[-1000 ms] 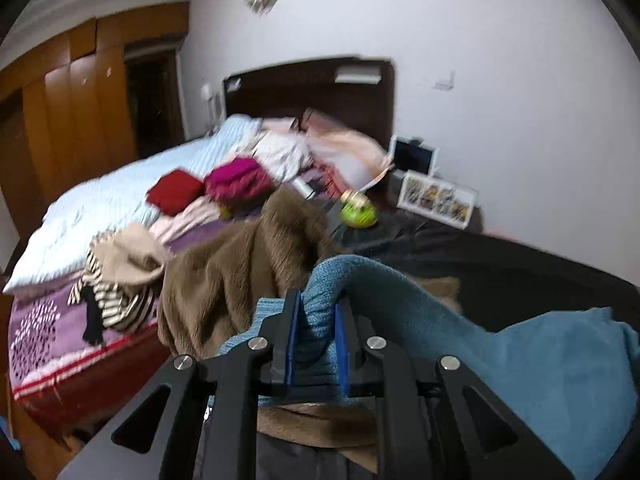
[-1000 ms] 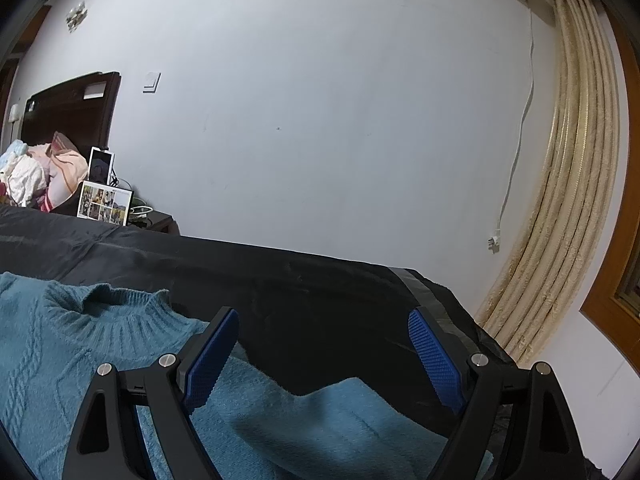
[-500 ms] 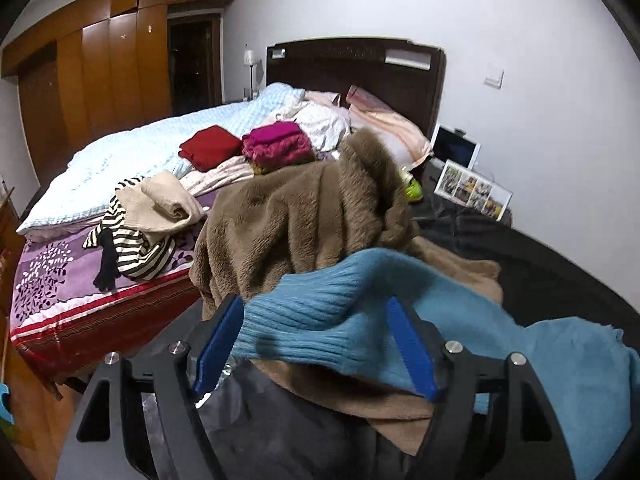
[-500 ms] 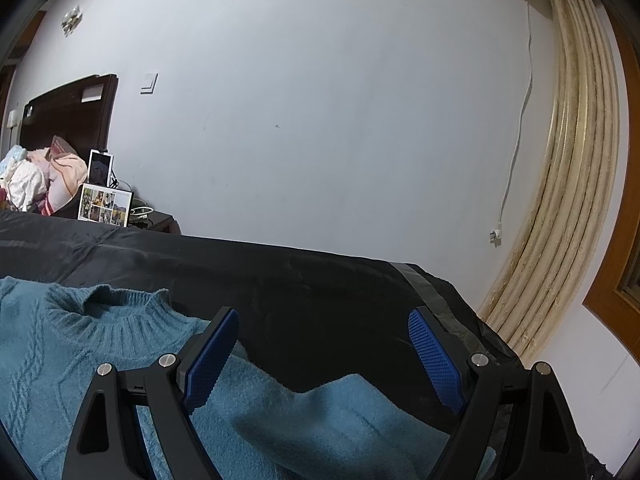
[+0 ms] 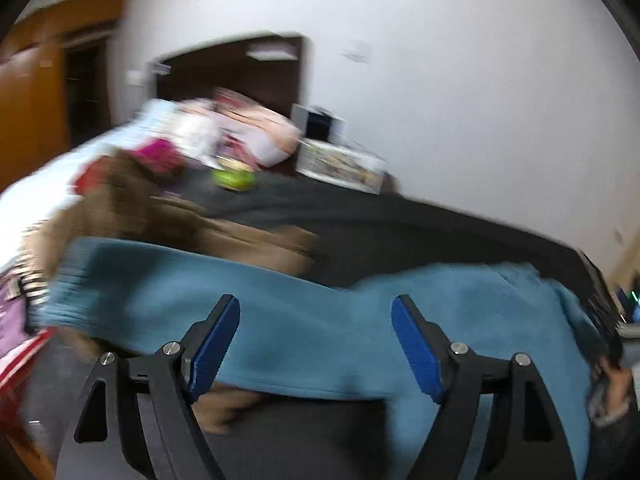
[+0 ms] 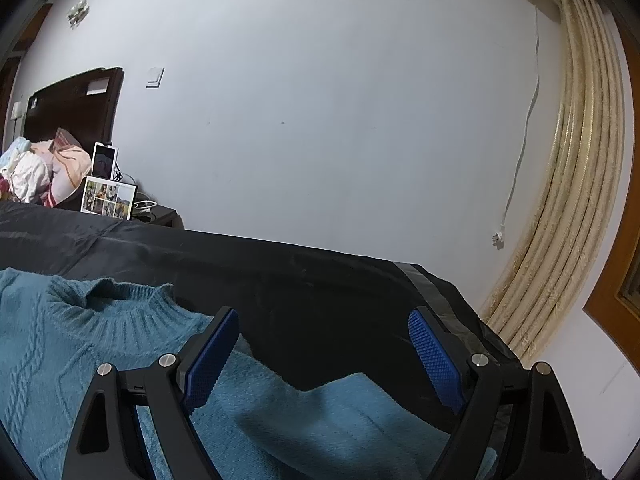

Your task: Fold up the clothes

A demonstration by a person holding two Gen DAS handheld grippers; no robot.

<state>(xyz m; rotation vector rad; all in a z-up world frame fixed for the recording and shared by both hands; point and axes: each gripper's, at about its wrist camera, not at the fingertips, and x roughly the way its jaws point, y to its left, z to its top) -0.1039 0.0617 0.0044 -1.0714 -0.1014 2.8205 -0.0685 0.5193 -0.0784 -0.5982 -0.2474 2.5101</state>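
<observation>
The left wrist view is smeared by motion, so the bed, the clothes piled on it and the brown fleece read only as blurs. The teal sweater lies spread on the black-covered surface, its lower part cut off by the frame. A second ago the left gripper pinched a sweater sleeve; now its jaws are spread wide and empty above it. The right gripper hovers unchanged, jaws spread, over the sweater's shoulder.
</observation>
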